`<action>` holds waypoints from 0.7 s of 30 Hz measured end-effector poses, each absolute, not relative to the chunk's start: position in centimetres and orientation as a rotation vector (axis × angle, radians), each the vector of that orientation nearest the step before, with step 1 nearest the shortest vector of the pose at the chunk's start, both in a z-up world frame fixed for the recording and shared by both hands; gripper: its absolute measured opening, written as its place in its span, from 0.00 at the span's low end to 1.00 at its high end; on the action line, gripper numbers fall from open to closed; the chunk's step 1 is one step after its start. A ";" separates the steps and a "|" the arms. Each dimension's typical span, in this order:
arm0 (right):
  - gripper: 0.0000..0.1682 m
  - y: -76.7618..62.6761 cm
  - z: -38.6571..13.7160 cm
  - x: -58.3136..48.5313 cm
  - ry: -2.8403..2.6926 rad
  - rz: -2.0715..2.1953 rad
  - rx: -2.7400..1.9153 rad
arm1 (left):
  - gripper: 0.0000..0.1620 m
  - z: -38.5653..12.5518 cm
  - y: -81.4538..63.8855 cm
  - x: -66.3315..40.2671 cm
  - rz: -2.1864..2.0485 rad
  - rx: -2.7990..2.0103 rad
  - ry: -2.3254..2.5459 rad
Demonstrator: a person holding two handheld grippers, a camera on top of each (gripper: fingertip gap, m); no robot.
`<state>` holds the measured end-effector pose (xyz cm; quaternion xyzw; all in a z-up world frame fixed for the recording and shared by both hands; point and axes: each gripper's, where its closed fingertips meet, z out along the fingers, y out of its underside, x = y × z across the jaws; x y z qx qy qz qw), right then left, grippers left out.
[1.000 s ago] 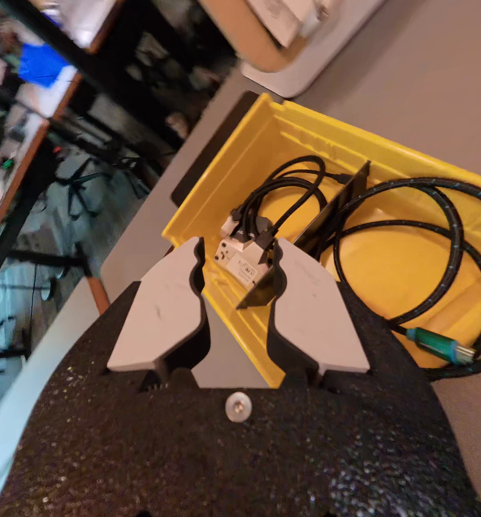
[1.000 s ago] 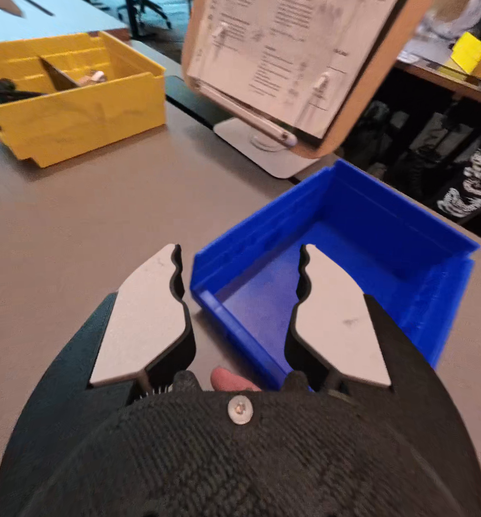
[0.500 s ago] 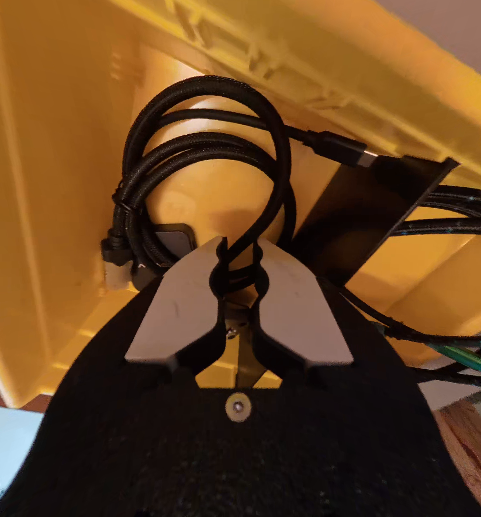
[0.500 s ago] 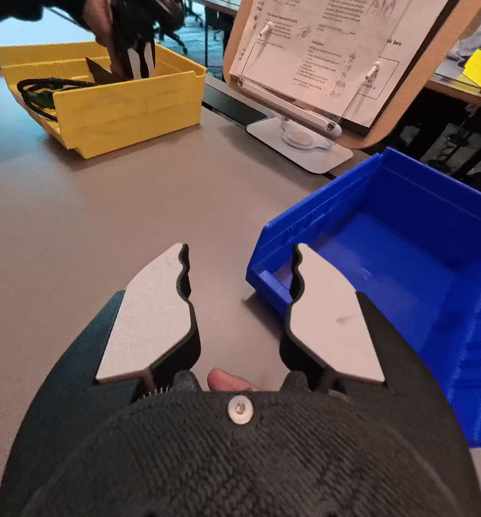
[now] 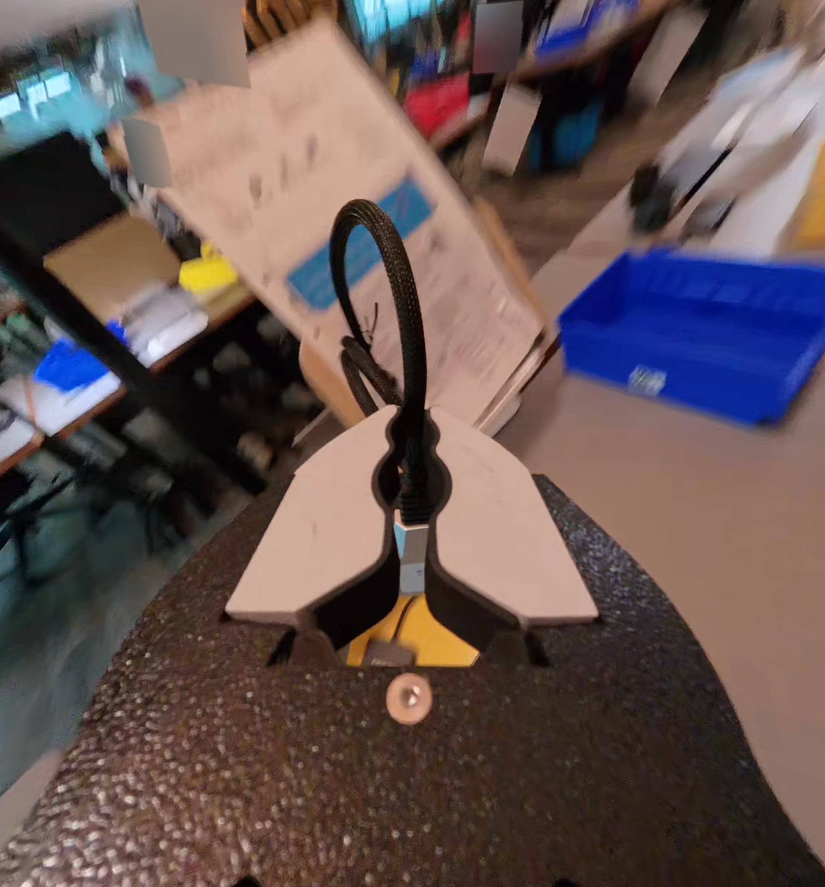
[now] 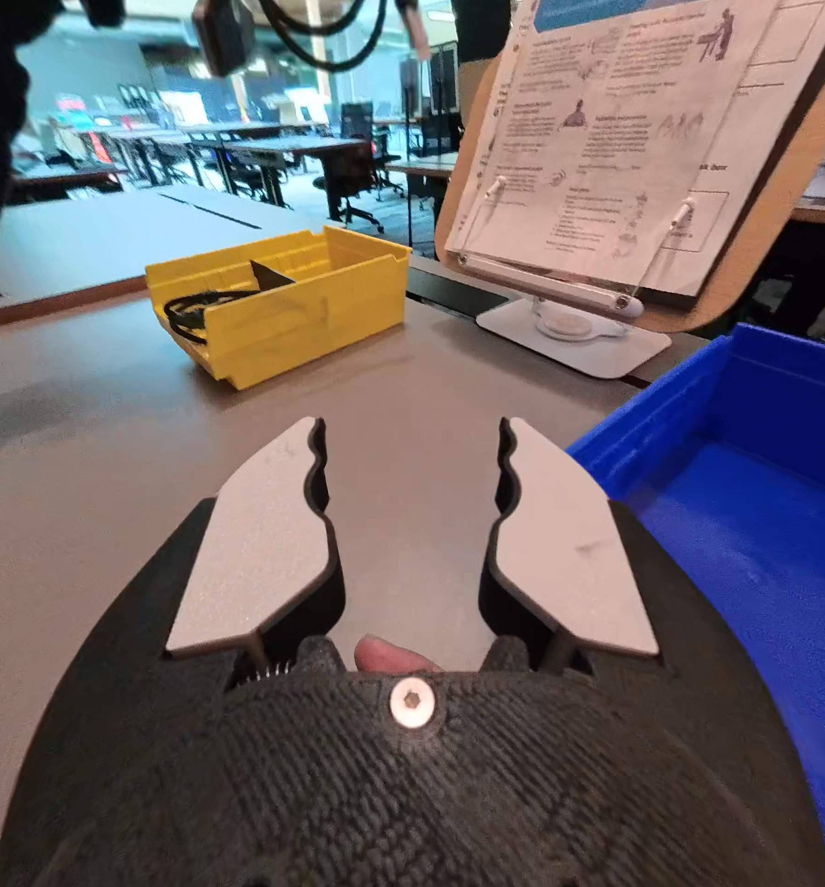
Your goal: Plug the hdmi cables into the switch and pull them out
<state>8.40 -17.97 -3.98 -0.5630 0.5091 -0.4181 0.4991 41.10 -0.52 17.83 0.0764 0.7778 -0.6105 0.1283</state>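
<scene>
Between my left gripper's [image 5: 410, 427] jaws I am clamping a black braided cable [image 5: 403, 307], its loop arching stiffly ahead of the tips and a silvery plug [image 5: 411, 552] sitting back behind them. That braid is looking springy and light; I judge the rigid plug the better place to hold. Ahead of my right gripper's [image 6: 411, 449] spread, empty jaws, the yellow bin [image 6: 304, 307] is holding more cable.
</scene>
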 end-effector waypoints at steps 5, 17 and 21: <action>0.44 -14.2 -2.7 10.5 1.140 -0.745 -1.126 | 0.04 22.4 -0.2 32.5 -2.366 0.236 2.078; 0.43 -3.5 -2.5 13.8 0.938 0.192 -0.623 | 0.04 6.3 -7.8 22.0 -3.535 -0.735 2.258; 0.43 -4.1 -4.7 15.0 0.979 0.278 -0.506 | 0.04 4.6 -8.7 19.6 -3.642 -0.772 2.325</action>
